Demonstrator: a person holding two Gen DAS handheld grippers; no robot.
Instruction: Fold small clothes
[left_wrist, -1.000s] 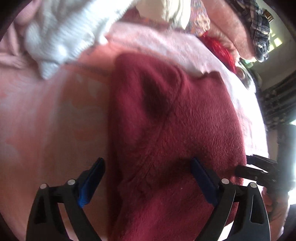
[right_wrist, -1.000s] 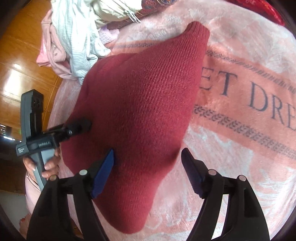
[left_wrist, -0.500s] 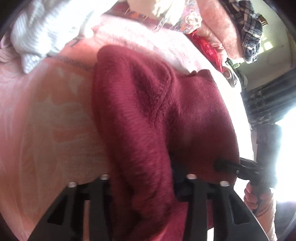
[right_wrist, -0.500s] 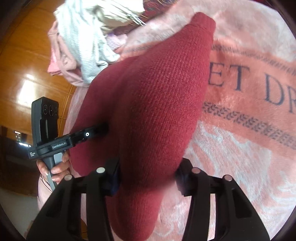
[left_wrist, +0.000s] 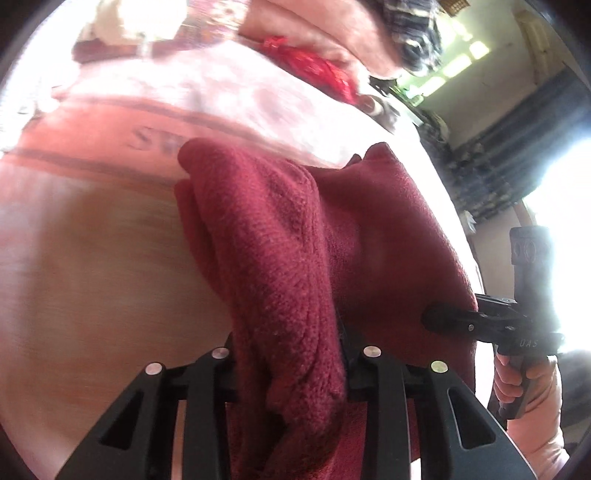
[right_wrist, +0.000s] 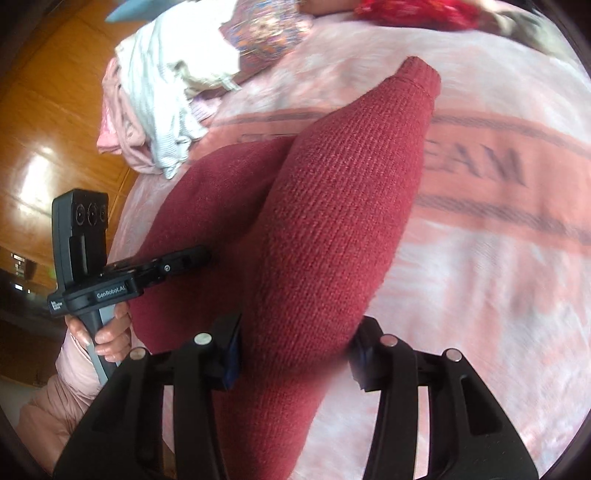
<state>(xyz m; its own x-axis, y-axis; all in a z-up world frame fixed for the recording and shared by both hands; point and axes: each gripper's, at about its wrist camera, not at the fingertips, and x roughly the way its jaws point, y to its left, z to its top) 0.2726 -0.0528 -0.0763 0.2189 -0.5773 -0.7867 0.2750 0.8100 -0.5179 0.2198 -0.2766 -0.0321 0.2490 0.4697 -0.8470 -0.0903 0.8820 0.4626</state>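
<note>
Left wrist view: left gripper (left_wrist: 290, 354) clenched on bunched maroon sweater (left_wrist: 369, 240), raised over pink blanket (left_wrist: 92, 258); right wrist view: right gripper (right_wrist: 295, 343) clamped on sweater sleeve (right_wrist: 347, 206); clothes pile (right_wrist: 162, 103) beyond.

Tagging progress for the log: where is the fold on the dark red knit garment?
Done: both grippers have pinched an edge of the dark red knit garment, left gripper, right gripper. In hand: the gripped edges are raised off the pink lettered blanket, no crease laid yet. Left: lay it over, flatten; a pile of white and pink clothes waits unfolded.
</note>
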